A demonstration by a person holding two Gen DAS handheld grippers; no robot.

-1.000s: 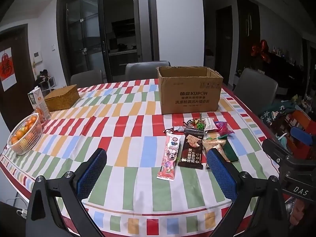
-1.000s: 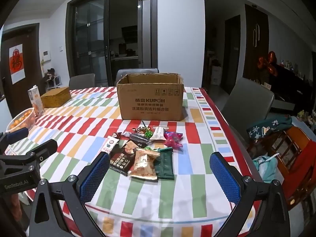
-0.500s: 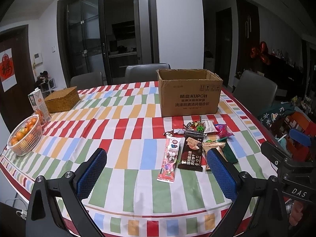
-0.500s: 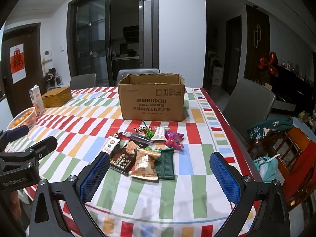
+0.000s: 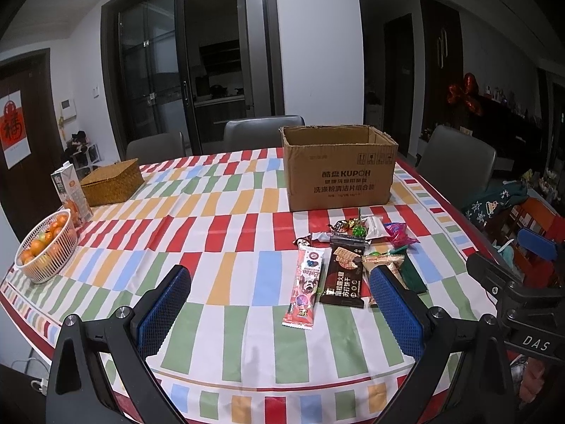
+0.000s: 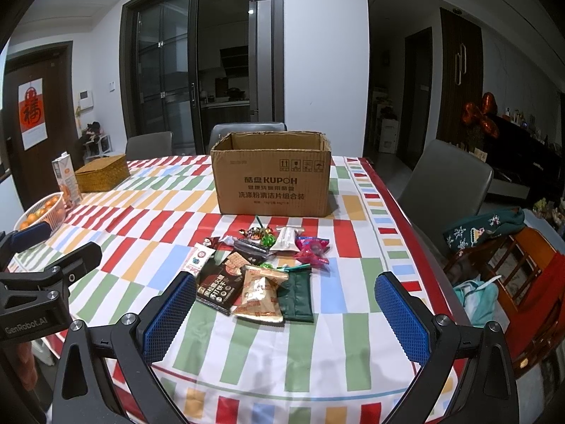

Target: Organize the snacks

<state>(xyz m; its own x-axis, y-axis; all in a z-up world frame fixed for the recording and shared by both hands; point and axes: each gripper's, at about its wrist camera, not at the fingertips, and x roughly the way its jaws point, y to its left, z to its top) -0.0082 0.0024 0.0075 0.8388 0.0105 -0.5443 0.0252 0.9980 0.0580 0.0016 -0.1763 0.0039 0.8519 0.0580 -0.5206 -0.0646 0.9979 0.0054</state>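
Note:
A pile of snack packets lies on the striped tablecloth in front of an open cardboard box [image 5: 340, 173] [image 6: 272, 178]. It holds a long red-and-white packet [image 5: 306, 284], a dark brown biscuit packet [image 5: 344, 275] [image 6: 220, 284], a tan packet [image 6: 261, 291], a dark green pouch [image 6: 296, 295], a magenta wrapper [image 6: 312, 249] and small candies [image 6: 263, 235]. My left gripper [image 5: 279, 304] is open and empty above the near table edge, left of the pile. My right gripper [image 6: 286, 305] is open and empty, just short of the pile.
A white basket of oranges [image 5: 46, 247], a juice carton [image 5: 72, 190] and a woven box [image 5: 111, 182] stand at the table's left side. Grey chairs [image 6: 446, 180] ring the table [image 6: 317, 349]. A wooden chair with clothes [image 6: 512, 247] stands at the right.
Both grippers have lifted and drawn back a little, so the box and snacks sit slightly lower and farther in view. Both stay open and nothing on the table has moved.

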